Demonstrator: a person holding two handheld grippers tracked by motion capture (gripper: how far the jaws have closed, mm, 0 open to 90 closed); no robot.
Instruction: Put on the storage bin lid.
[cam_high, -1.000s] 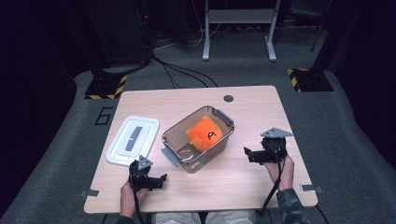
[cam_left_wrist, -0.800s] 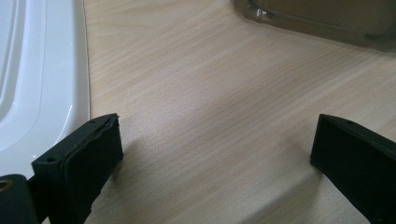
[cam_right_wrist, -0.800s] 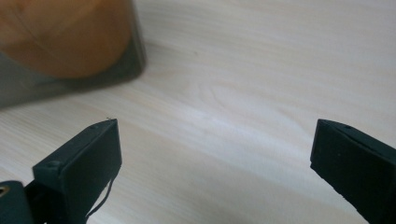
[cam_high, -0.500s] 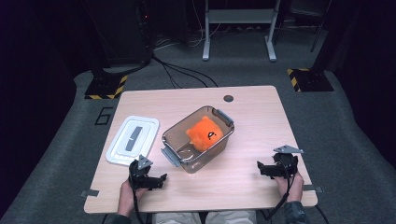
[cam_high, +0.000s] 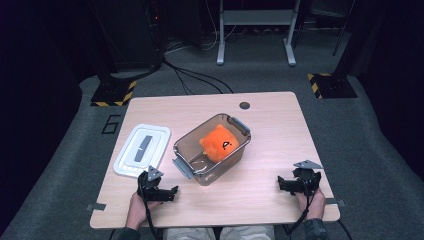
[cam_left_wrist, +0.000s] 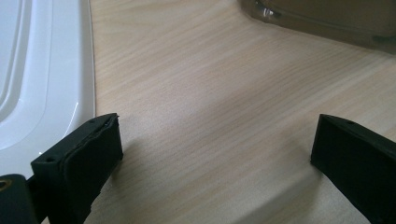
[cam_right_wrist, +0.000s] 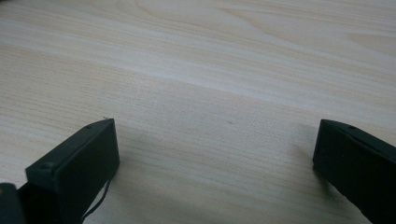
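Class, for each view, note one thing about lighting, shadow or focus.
High view: the table is lit while the floor around it falls dark. Left tool view: the white lid glares softly and the near jaws blur. Right tool view: the jaws cast soft shadows on the wood.

A lab or recording studio, not a home: a lone pale wooden table (cam_high: 270, 125) stands on grey carpet (cam_high: 350, 130) in a dark room, with black cables (cam_high: 195, 75) trailing across the floor, 2 yellow-and-black striped stand bases (cam_high: 112, 93), a metal frame (cam_high: 255, 25) behind, and a floor marking "6" (cam_high: 111, 124).
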